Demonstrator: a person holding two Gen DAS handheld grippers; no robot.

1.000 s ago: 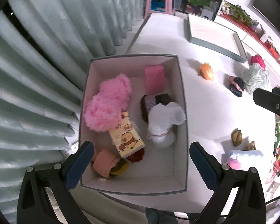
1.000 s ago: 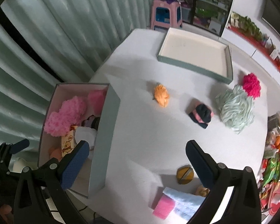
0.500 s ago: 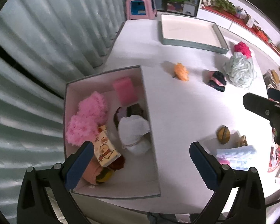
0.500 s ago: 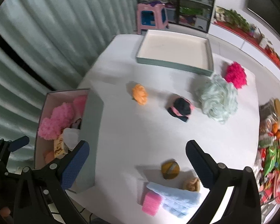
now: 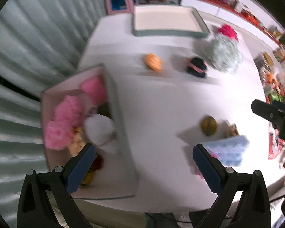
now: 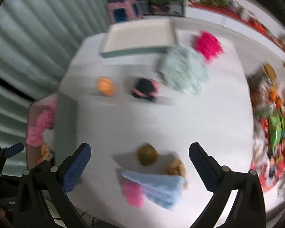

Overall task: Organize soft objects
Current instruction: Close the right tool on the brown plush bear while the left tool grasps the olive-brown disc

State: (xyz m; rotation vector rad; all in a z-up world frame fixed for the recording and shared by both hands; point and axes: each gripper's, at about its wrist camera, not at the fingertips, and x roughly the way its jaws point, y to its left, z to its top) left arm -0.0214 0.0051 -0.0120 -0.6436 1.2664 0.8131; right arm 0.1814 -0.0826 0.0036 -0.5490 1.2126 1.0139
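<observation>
A grey box (image 5: 119, 133) at the table's left holds pink fluffy items (image 5: 66, 121), a white bundle (image 5: 98, 131) and other soft things. On the table lie an orange ball (image 5: 153, 61), a black-and-pink item (image 5: 196, 67), a pale green puff (image 5: 224, 55), a magenta pom (image 5: 227, 30), a brown ball (image 6: 147, 154) and a light blue cloth (image 6: 161, 187) over a pink sponge (image 6: 133, 194). My left gripper (image 5: 142, 168) is open and empty above the box's right wall. My right gripper (image 6: 140, 168) is open and empty above the blue cloth.
An empty shallow tray (image 5: 167, 21) lies at the table's far end. Colourful clutter (image 6: 271, 129) crowds the right edge. A curtain (image 5: 28, 38) hangs at the left. A pink stool (image 5: 119, 1) stands beyond the table.
Both grippers have swung to the right across the table. The box has slid to the left of both views. The blue cloth and brown ball now lie near the right gripper's fingers.
</observation>
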